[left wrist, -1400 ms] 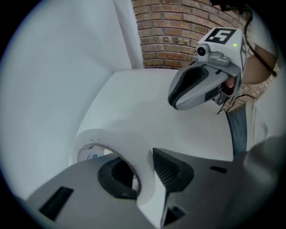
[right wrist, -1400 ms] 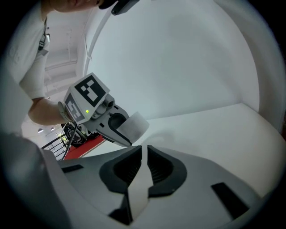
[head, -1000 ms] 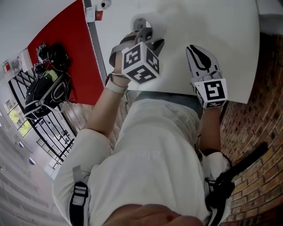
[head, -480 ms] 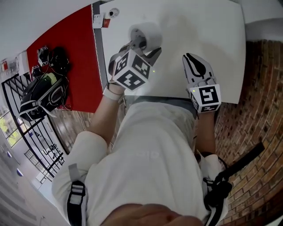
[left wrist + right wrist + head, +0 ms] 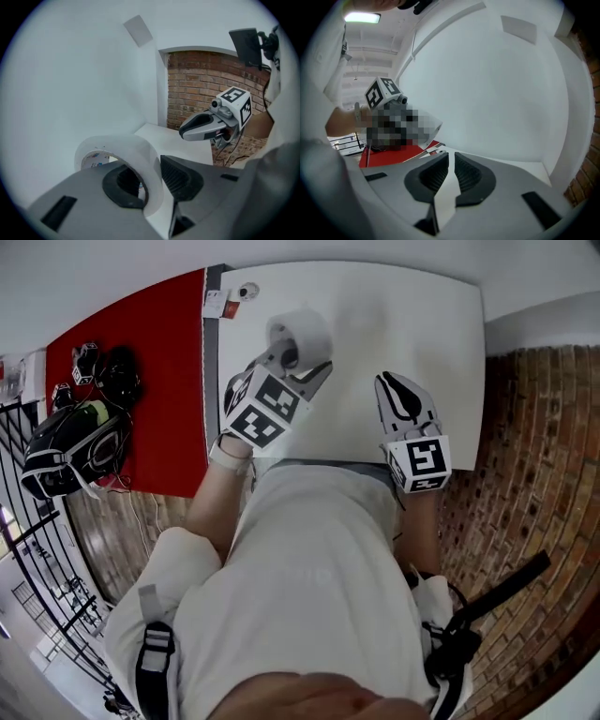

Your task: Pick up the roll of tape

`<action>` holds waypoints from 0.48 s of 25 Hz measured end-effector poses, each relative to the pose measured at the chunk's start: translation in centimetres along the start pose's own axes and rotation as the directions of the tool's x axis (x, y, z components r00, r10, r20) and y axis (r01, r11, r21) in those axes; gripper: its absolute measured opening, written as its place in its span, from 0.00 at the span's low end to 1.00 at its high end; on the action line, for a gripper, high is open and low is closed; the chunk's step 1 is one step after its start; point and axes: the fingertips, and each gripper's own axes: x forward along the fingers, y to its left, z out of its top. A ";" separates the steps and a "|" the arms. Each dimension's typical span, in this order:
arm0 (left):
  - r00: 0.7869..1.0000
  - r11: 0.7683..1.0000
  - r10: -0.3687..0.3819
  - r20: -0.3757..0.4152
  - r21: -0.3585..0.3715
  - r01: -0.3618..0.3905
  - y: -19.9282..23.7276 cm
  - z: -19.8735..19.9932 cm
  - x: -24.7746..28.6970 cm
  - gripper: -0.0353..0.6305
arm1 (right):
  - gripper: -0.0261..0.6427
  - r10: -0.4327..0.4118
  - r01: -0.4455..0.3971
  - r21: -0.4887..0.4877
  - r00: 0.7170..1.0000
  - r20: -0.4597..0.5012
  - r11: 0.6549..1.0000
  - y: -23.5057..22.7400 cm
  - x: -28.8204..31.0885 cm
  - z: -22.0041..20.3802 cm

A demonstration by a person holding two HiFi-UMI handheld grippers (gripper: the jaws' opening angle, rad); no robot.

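Note:
The roll of tape (image 5: pixel 300 332) is a wide, whitish translucent ring with a printed core. My left gripper (image 5: pixel 302 358) is shut on it: in the left gripper view one jaw sits inside the roll's (image 5: pixel 133 147) core and the other presses its outer wall. The left gripper (image 5: pixel 151 177) holds it in the air above the white table (image 5: pixel 422 315). My right gripper (image 5: pixel 392 385) hangs to the right of the roll over the table, shut with nothing between its pads; it also shows in the right gripper view (image 5: pixel 451 164). From the left, the right gripper (image 5: pixel 206 126) appears level.
A red floor area (image 5: pixel 141 362) lies left of the table, with dark bags (image 5: pixel 75 442) on it. Brick surface (image 5: pixel 534 427) borders the table's right side. A small round object (image 5: pixel 247 291) and a card (image 5: pixel 216 304) lie at the table's far left corner.
Both grippers have risen, the left one carrying the roll up from the table. The table now looks smaller and farther below. The left gripper has also rolled somewhat.

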 end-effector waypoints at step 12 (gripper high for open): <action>0.980 0.996 0.006 0.199 -0.090 0.012 0.0 1.8 -6.9 0.23 | 0.11 -0.025 0.034 -0.112 0.997 0.078 0.993 2.5 -1.8 6.9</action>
